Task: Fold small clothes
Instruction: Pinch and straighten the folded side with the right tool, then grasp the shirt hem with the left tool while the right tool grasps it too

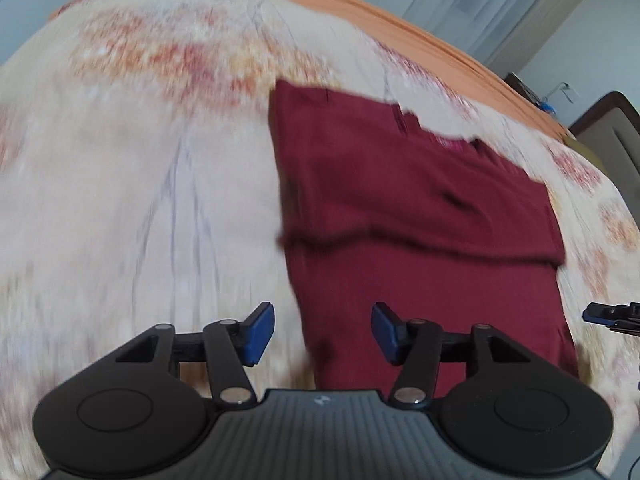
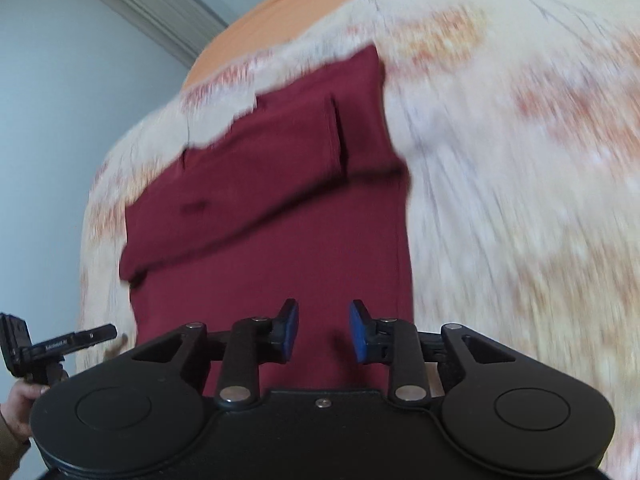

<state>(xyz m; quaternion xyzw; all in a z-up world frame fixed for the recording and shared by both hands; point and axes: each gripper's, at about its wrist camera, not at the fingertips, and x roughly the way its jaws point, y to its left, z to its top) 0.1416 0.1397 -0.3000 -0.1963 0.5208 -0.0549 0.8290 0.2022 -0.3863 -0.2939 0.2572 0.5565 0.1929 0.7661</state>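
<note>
— Does any writing show? — One small white logo mark sits on the left gripper's ribbed body (image 1: 320,400); faint print on the black bar (image 2: 68,342) is too blurred to read.

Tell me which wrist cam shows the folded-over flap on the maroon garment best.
Left wrist: the maroon garment lies across mid-frame with the flap's edge running its full width. Right wrist shows the same flap edge slanted and more blurred, its near end hidden behind the right gripper.

Floral bedspread (image 1: 140,200), orange sheet (image 1: 400,20) (far edge), curtains (image 1: 500,4)
</note>
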